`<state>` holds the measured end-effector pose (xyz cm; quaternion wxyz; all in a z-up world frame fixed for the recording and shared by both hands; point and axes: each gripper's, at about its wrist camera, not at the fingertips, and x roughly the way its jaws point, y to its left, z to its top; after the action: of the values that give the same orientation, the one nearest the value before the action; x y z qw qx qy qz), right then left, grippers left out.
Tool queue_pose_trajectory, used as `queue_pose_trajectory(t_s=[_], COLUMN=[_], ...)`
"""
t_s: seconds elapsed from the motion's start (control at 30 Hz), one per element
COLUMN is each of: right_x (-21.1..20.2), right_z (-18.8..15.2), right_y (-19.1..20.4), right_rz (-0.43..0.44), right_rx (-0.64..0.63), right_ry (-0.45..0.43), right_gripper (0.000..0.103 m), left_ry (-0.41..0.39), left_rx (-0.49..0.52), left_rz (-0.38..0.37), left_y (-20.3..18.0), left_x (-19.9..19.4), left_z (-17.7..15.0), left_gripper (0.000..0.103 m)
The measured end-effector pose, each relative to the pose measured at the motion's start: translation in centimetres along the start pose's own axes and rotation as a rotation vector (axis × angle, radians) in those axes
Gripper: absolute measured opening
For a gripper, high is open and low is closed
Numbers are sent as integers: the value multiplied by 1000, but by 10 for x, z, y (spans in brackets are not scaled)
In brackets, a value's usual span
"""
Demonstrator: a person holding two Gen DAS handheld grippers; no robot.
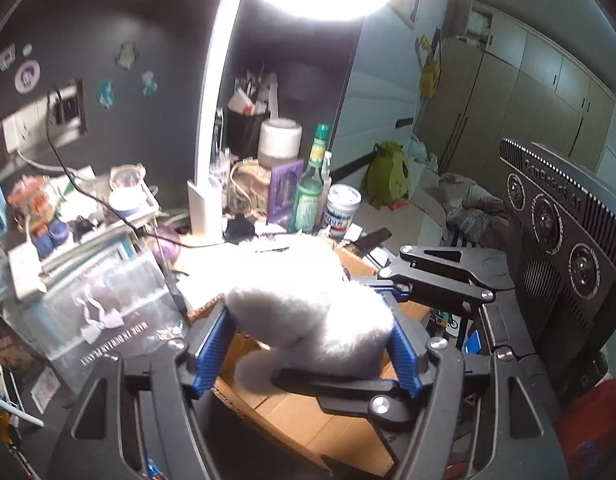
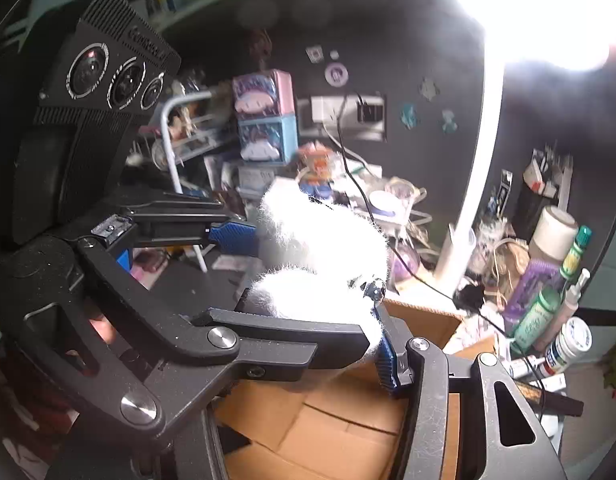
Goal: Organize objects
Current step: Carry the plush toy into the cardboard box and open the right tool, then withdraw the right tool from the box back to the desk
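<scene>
Now | plush toy (image 1: 308, 304) btwn both tongs, pads pressing | over box (image 1: 300, 420)

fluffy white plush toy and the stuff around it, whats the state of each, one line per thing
fluffy white plush toy: held above the box, gripped by both grippers
left gripper: blue pads pressed on the toy
right gripper: closed on the toy
brown cardboard box: open, flaps spread, under the toy
white desk lamp: switched on
green glass bottle: upright, capped
</scene>
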<state>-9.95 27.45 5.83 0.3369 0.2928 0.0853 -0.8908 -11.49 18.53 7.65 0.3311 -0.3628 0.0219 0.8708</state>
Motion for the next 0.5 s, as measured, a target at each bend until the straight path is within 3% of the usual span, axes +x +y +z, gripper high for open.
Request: queue_pose_trajectory(t_s=[0.07,0.13,0.17,0.23,0.37,0.5], right_x=[11,22,27,31,33,21], right_z=[-6,-8,-11,-16,-20,-19], right_y=[-4,-5,-5,-6,-6,7], right_rz=[1,-10,-25,-48,-76,-48], right_rx=[6,3,2,-6,-22,-26], right_ry=[54,106,136,167,189,124], right_gripper=[49,54,58,76,77,77], left_ry=[29,57,57,49,-7,-96], left_rx=[-14,-19,-19,-17,-23,-22], left_rz=[-13,-15,2,19,39,126], left_y=[4,8,9,11,15,22], left_x=[11,19,20,17,-7,-43], left_z=[-6,-12,-15,-18,-22,-36], left_gripper=[67,75,77,90,90,94])
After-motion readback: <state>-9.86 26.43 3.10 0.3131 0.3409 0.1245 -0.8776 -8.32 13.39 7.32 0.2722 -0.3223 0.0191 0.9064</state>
